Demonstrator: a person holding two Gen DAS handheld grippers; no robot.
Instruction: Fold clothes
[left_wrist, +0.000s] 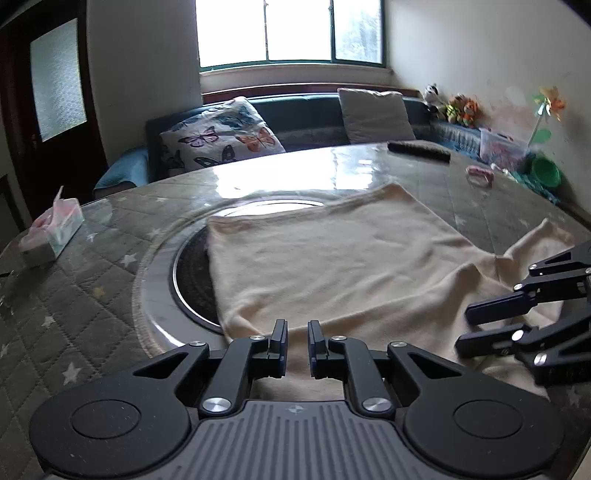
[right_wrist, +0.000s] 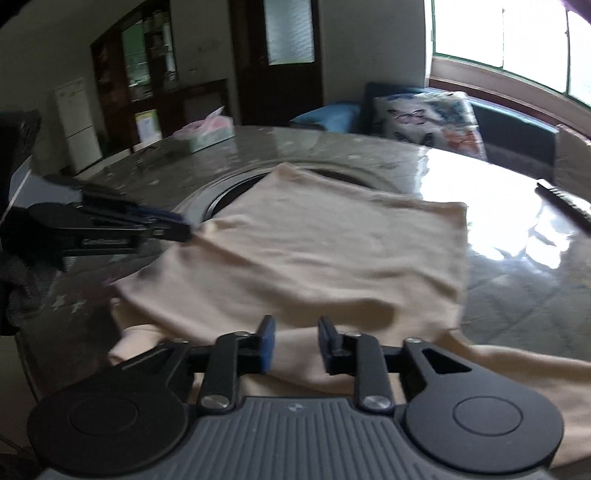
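Observation:
A cream garment (left_wrist: 332, 258) lies partly folded on the round table, over the dark inset ring at its centre. It also shows in the right wrist view (right_wrist: 314, 251), with one layer folded over another. My left gripper (left_wrist: 297, 332) is open and empty, just above the garment's near edge. It shows from the side in the right wrist view (right_wrist: 177, 229), at the garment's left corner. My right gripper (right_wrist: 295, 332) is open and empty above the near fold. It also shows in the left wrist view (left_wrist: 465, 328), over the garment's right part.
A tissue box (left_wrist: 51, 232) sits at the table's left. A dark remote (left_wrist: 419, 149) and a pink object (left_wrist: 480, 175) lie at the far right. A sofa with a butterfly pillow (left_wrist: 221, 136) stands behind the table (left_wrist: 92, 295). A dark inset ring (left_wrist: 192, 273) shows beside the garment.

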